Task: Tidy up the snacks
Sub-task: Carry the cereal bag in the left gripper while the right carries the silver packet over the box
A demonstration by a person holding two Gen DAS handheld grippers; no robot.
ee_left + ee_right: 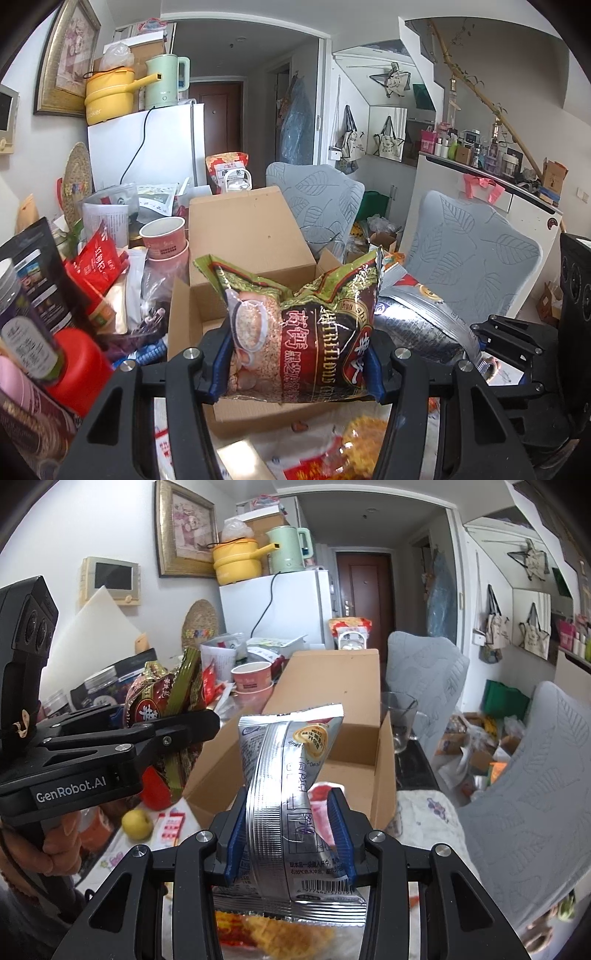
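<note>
My left gripper is shut on a dark red and green oatmeal bag, held upright above the front of an open cardboard box. My right gripper is shut on a silver snack bag, also held over the box's front edge. In the left wrist view the silver bag sits just right of the oatmeal bag. In the right wrist view the left gripper shows at the left with the oatmeal bag.
Cluttered snacks, jars, a red container and pink paper cups crowd the table left of the box. More packets lie below the grippers. A yellow fruit lies on the cloth. Two grey chairs stand at right. A glass stands beside the box.
</note>
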